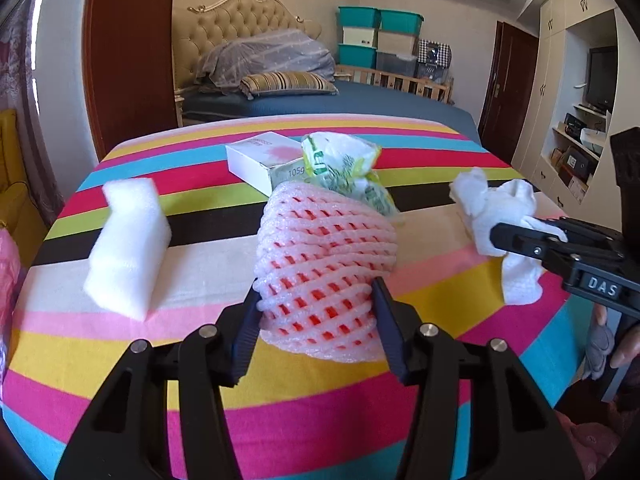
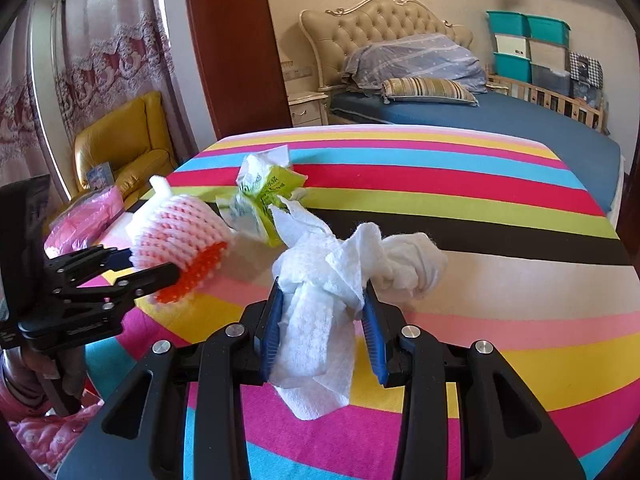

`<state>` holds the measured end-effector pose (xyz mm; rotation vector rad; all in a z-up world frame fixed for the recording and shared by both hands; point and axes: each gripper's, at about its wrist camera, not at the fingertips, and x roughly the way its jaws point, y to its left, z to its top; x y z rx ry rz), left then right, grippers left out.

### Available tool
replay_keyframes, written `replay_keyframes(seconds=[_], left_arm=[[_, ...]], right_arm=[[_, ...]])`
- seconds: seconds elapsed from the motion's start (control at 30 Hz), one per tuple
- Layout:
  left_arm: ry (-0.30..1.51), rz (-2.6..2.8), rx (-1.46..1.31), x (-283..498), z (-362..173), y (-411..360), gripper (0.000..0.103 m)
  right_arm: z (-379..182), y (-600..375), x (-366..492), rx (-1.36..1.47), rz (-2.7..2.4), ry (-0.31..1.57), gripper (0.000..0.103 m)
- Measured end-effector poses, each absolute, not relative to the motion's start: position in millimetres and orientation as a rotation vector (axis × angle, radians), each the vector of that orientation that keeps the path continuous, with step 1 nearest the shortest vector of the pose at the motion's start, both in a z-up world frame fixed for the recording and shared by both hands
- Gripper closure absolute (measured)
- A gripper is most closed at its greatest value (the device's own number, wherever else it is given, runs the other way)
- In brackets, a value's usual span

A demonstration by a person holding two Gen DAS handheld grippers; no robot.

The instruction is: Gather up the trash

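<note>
A pink foam fruit net point(image 1: 320, 264) sits between the fingers of my left gripper point(image 1: 316, 292), whose pads press into its sides; it is shut on the net. The right wrist view shows that net point(image 2: 180, 236) held on its side in the left gripper point(image 2: 160, 266) over the striped cloth. My right gripper point(image 2: 322, 292) is shut on a crumpled white tissue point(image 2: 320, 320) that hangs below the jaws. The left wrist view shows the right gripper point(image 1: 516, 236) with the tissue point(image 1: 500, 204) at the right. A green-and-white wrapper point(image 1: 344, 164) lies behind the net.
A white foam block point(image 1: 128, 244) stands at the left of the striped table point(image 1: 320, 420), and a white box point(image 1: 260, 156) lies at the back. A pink plastic bag point(image 2: 86, 216) and a yellow armchair point(image 2: 124, 148) are beyond the left edge. A bed point(image 2: 480, 116) lies behind.
</note>
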<state>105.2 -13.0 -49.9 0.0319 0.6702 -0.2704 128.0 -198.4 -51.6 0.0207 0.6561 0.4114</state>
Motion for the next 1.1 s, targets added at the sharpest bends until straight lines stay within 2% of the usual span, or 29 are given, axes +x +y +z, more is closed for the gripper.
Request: replay_keyframes(seconds=[0.37,1.1], left_arm=[[0.533,-0.154,0.102,59,-38,-3,0.051],[0.437,-0.087,0.013,31,-33,35,0.050]], right_arm=[[-57,-165,108,-0.074,0.478,0.643,0.067],[-54,-118,78,-0.178,0.570,0.569,0.067]])
